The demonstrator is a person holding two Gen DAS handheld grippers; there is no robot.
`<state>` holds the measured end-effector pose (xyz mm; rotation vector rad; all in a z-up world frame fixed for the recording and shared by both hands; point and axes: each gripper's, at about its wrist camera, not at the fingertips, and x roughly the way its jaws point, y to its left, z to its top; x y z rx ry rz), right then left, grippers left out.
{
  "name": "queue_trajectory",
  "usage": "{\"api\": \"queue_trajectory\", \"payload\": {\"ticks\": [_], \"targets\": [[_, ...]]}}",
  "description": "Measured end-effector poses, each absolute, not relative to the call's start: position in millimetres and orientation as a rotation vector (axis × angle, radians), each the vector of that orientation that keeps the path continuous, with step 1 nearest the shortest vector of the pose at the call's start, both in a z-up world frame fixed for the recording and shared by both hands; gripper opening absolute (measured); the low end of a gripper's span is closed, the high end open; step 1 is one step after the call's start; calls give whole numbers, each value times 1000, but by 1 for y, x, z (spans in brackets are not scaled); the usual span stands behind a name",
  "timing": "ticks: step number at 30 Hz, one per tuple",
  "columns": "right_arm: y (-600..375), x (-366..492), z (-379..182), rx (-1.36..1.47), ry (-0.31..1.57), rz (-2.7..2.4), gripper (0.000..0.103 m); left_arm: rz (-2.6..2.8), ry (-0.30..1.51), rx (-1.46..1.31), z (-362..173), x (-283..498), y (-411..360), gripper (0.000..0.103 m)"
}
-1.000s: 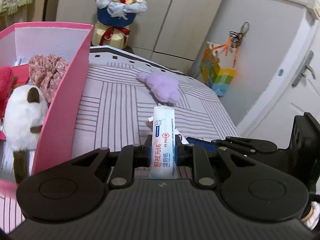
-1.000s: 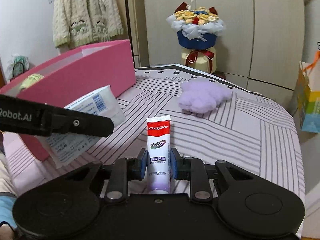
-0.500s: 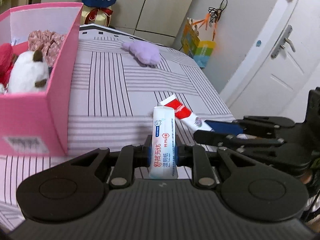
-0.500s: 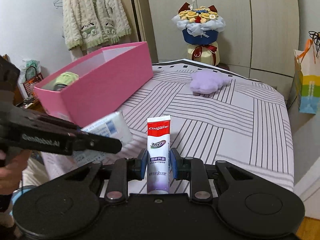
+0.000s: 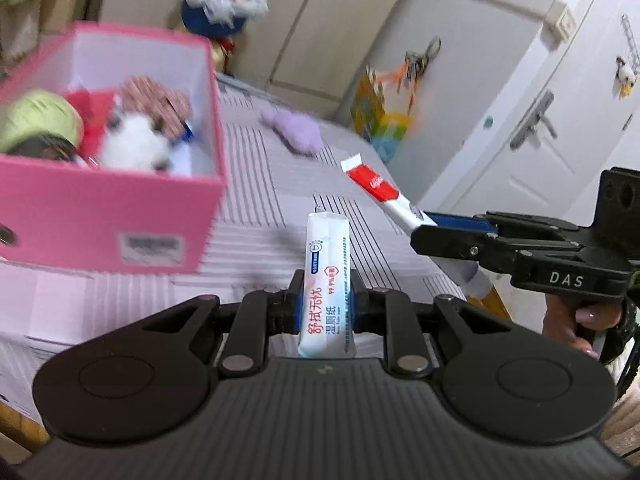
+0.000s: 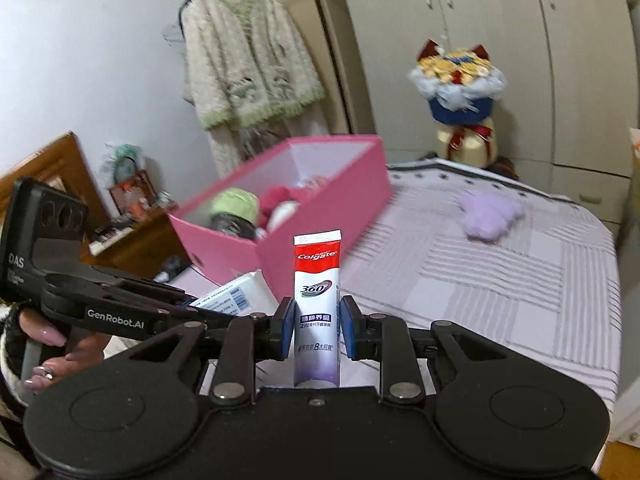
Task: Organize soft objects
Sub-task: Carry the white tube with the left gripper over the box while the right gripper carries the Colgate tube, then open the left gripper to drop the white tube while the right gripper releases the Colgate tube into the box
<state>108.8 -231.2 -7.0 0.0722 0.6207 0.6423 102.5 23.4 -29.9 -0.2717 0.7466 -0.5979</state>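
Observation:
My left gripper (image 5: 324, 304) is shut on a white pack of wet wipes (image 5: 326, 280), held upright above the striped bed. A red and white toothpaste tube (image 6: 317, 300) stands upright in my right gripper (image 6: 316, 326), which is shut on it. From the left wrist view that tube (image 5: 384, 196) sticks out of the right gripper (image 5: 440, 232) at the right. The pink box (image 5: 104, 220) sits at the left of the bed, with a green hat (image 5: 40, 124), a white plush (image 5: 134, 144) and floral cloth (image 5: 154, 98) inside. A purple plush (image 6: 490, 214) lies on the far part of the bed.
A flower bouquet (image 6: 460, 92) stands past the bed by the wardrobe. A cardigan (image 6: 244, 68) hangs at the wall. A wooden nightstand (image 6: 132, 236) is beside the box. A colourful paper bag (image 5: 378, 118) and a white door (image 5: 532, 132) are at the right. A person's hand (image 6: 52, 344) grips the left handle.
Both grippers have pulled back and risen from the bed with their loads. The pink box's inside now shows in both views, and the purple plush looks farther off.

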Motion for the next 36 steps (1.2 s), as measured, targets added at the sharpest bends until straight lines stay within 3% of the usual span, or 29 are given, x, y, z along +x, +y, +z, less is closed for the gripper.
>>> {"api": "queue_trajectory", "payload": {"ticks": [12,19,30,36], "targets": [[-157,148,23,62,518,765,28,-463,606,-222,20,125,81,19],[-129,205,26,105,533,767,28,-404,578,-230,33,177,105,19],[-74,302,2,-56,622,699,28,-294,779,-235,7,299,110,19],[-66,333,-13,-55,697,675,28,-262,843,-215,-8,328,108,19]]}}
